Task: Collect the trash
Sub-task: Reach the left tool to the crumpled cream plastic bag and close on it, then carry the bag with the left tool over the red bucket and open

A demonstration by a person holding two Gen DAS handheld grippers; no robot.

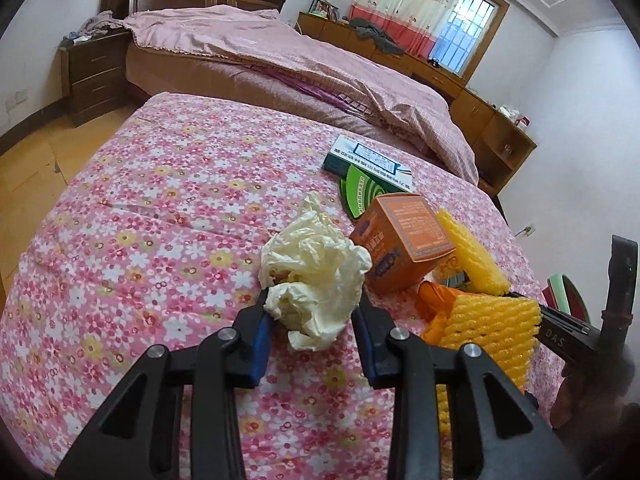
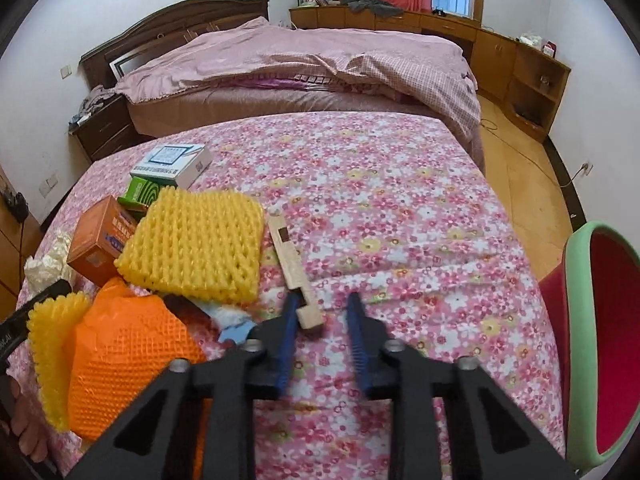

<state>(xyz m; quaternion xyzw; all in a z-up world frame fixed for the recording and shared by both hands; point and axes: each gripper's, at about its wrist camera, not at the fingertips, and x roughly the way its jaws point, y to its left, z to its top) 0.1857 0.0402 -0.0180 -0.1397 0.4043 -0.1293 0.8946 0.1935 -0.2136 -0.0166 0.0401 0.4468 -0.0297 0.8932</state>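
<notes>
- left gripper (image 1: 314, 312) pads spread either side of crumpled cream paper wad (image 1: 312, 268); wad lies on floral cloth (image 1: 160, 220), contact unclear
- orange box (image 1: 400, 240) just right of wad, tilted
- yellow foam net (image 2: 196, 248) leans on the pile, green-white box (image 2: 172, 162) at far end
- right gripper (image 2: 322, 310) spread, empty; left pad touches near end of wooden strip (image 2: 294, 272)
- orange foam net (image 2: 120, 360) near left
- red-green bin (image 2: 600, 340) off right edge of cloth
</notes>
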